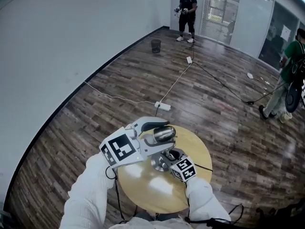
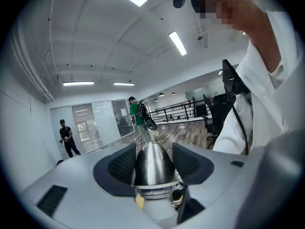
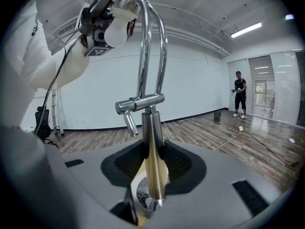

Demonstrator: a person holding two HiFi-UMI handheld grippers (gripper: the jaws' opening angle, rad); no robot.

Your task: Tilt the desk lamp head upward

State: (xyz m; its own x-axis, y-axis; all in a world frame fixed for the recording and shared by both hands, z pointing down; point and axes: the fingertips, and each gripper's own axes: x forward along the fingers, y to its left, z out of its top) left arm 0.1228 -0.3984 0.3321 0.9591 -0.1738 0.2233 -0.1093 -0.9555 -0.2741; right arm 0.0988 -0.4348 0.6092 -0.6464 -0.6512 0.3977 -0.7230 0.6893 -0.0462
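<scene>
A chrome desk lamp stands on a round wooden table (image 1: 147,192). Its cone-shaped head (image 1: 167,132) lies between the jaws of my left gripper (image 1: 155,135), and in the left gripper view both dark pads press the sides of the lamp head (image 2: 152,163). My right gripper (image 1: 170,158) sits low by the lamp base (image 1: 159,165). In the right gripper view its jaws are shut on the upright stem (image 3: 153,147), just above the base (image 3: 143,197). The curved chrome arm (image 3: 147,42) rises from a cross joint toward the left gripper (image 3: 102,18) at the top.
A white power strip (image 1: 163,106) and cables lie on the wood floor beyond the table. Far off by the wall stands a dark bin (image 1: 156,45). One person (image 1: 187,13) stands at the far door, another (image 1: 286,80) at the right. A white wall runs along the left.
</scene>
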